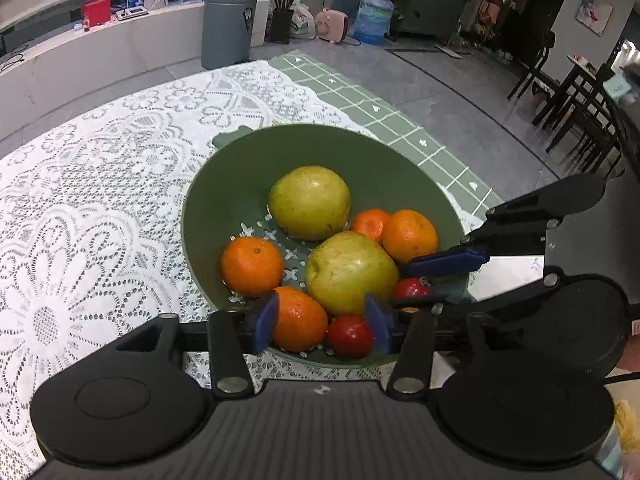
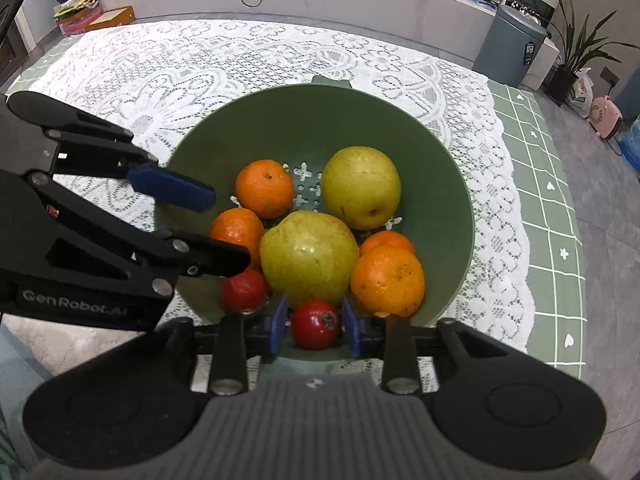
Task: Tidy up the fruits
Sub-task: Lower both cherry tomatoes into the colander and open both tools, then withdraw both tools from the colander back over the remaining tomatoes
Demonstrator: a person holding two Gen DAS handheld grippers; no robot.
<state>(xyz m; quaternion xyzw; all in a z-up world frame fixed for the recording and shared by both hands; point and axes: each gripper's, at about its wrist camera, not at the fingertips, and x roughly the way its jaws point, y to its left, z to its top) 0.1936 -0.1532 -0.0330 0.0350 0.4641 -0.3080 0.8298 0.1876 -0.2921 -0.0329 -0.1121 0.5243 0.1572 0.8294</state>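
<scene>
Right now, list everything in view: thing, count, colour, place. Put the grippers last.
Bowl: one, green, perforated bottom, on the lace cloth.
Pears: two, yellow-green, middle and far right of the bowl.
Oranges: four, orange, around the pears.
Red fruits: two, red, near edge of the bowl.
Lace cloth: one, white, over a green checked tablecloth.
Bin: one, grey, on the floor beyond the table.
Left gripper: black with blue pads, open over an orange and a red fruit.
Right gripper: same colours, open around a red fruit.
</scene>
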